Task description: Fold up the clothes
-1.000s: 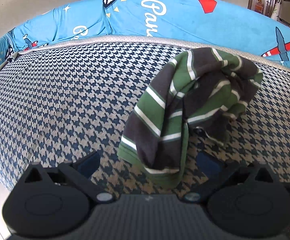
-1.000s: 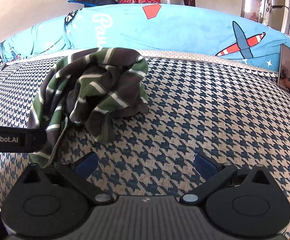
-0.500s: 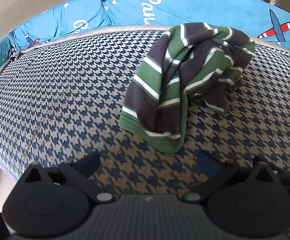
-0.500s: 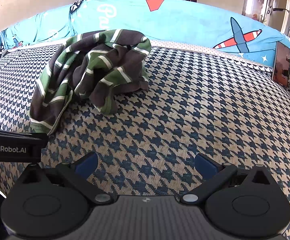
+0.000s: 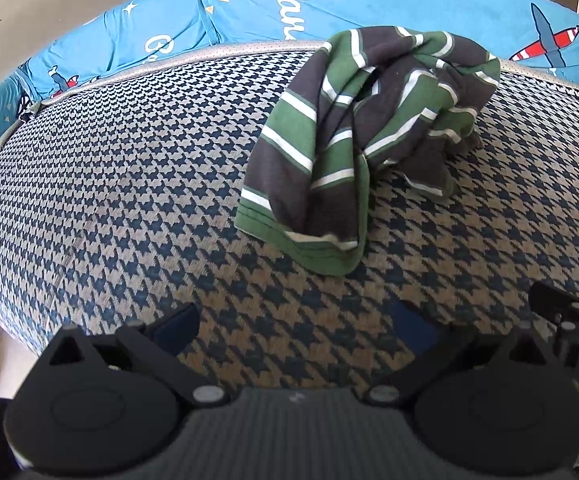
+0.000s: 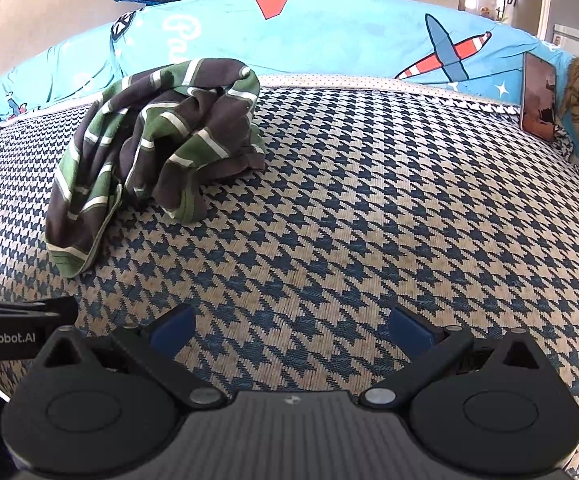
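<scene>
Both grippers have drawn back from the striped shirt (image 5: 369, 120), which lies crumpled near the back of the houndstooth mattress (image 5: 109, 200). Left gripper (image 5: 293, 326) and right gripper (image 6: 289, 326) hover spread apart and empty; folding has not begun.

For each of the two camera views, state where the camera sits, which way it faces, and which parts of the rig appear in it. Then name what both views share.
Left wrist: on the left gripper, facing forward over the houndstooth cushion at the striped garment; own open jaws show, right gripper's body at right edge.
Right wrist: on the right gripper, facing the same way; own open jaws show, left gripper's body at left edge.
Shared: garment, cushion, blue aeroplane-print cover.
</scene>
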Demonstrator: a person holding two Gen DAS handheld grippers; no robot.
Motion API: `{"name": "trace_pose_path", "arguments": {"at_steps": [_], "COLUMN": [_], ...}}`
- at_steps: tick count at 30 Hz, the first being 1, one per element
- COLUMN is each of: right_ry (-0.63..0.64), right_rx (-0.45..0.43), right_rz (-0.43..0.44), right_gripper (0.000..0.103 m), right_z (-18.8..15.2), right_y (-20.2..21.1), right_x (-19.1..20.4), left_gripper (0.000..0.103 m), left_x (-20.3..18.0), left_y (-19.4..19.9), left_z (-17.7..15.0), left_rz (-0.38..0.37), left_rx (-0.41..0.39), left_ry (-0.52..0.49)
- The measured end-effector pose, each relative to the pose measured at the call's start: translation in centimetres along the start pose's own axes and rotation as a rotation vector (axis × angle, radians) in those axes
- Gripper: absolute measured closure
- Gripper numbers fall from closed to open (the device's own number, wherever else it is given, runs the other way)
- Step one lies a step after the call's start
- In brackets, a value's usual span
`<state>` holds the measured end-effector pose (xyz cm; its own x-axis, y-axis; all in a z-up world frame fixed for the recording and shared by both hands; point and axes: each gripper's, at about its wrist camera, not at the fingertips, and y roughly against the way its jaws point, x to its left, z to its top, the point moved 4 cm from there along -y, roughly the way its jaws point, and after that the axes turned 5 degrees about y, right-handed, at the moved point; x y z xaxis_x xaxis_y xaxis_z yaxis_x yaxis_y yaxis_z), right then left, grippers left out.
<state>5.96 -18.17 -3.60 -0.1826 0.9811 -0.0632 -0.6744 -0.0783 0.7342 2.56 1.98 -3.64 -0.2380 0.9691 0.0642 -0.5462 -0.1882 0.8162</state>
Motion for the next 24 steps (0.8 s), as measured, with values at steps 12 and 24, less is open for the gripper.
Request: {"name": "trace_pose_path", "arguments": {"at_steps": [12,24], "right_ry": [-0.009,-0.007], "right_rx": [0.006,0.007], "right_rz": [0.014,0.028], "right_gripper": [0.000,0.000], "right_z": [-0.1,-0.1], "right_y": [-0.3,-0.4], "right_x": [0.2,0.4], "left_gripper": [0.000,0.000], "left_x": [0.1,1.0], "left_y": [0.5,1.0], "left_z": [-0.7,-0.9], "left_rz": [-0.015,-0.025], "left_rx": [0.005,0.006], "left_ry": [-0.012,-0.017]}}
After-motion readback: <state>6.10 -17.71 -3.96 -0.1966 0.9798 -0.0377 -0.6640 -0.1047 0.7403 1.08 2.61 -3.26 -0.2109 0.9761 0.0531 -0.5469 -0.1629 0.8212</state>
